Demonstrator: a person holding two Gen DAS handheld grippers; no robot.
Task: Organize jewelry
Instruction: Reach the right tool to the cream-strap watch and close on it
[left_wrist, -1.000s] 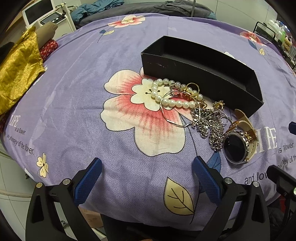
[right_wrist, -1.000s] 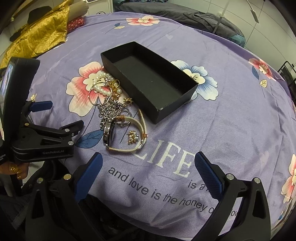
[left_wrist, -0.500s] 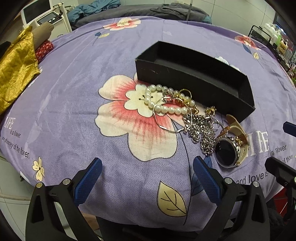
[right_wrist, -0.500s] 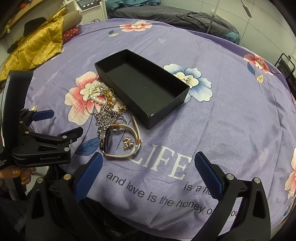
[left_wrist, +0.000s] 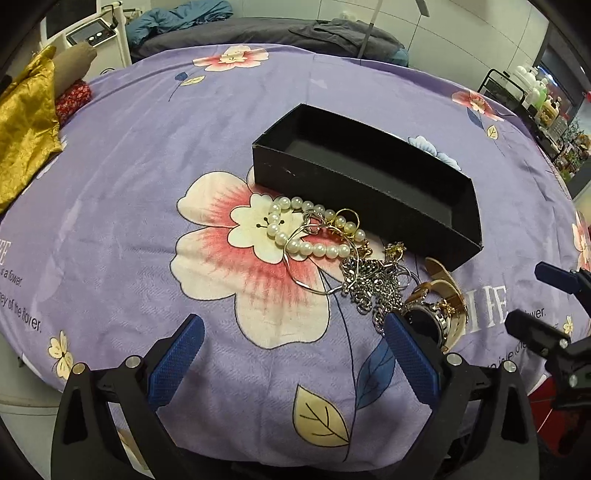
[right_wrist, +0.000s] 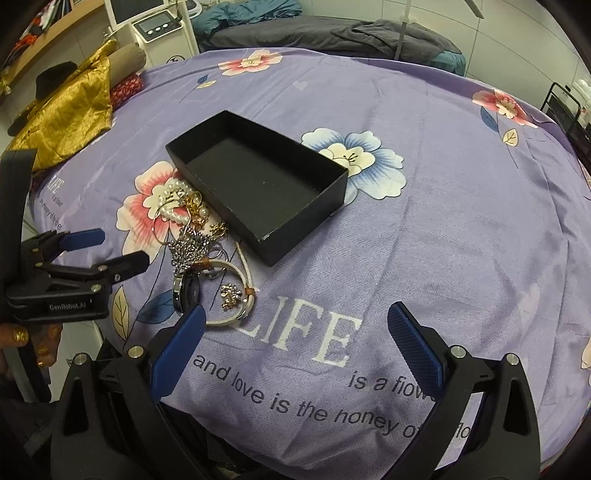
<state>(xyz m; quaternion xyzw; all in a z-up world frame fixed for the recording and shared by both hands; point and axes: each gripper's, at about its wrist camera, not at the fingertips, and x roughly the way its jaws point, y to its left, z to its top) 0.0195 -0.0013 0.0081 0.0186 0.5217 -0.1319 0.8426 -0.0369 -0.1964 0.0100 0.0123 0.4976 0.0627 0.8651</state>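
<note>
An empty black box (left_wrist: 369, 177) (right_wrist: 258, 181) stands on the purple flowered cloth. Beside its near wall lies a tangled jewelry pile: a pearl bracelet (left_wrist: 310, 229) (right_wrist: 173, 203), thin gold hoops (left_wrist: 347, 218), a silver chain (left_wrist: 373, 284) (right_wrist: 192, 247), a watch with a cream strap (left_wrist: 436, 310) (right_wrist: 218, 291) and a small gold brooch (right_wrist: 231, 295). My left gripper (left_wrist: 291, 354) is open and empty, just short of the pile; it also shows in the right wrist view (right_wrist: 107, 251). My right gripper (right_wrist: 295, 343) is open and empty over the printed "LIFE" lettering, right of the watch.
A gold cloth (left_wrist: 22, 125) (right_wrist: 70, 114) and a brown roll (left_wrist: 74, 62) lie at the far left edge. A white machine (right_wrist: 159, 26) and dark bedding (right_wrist: 332, 33) stand behind the table. A wire rack (left_wrist: 517, 92) with bottles stands at the far right.
Both grippers have moved forward over the cloth toward the jewelry pile and the box. Both stayed open. Nothing on the cloth has moved.
</note>
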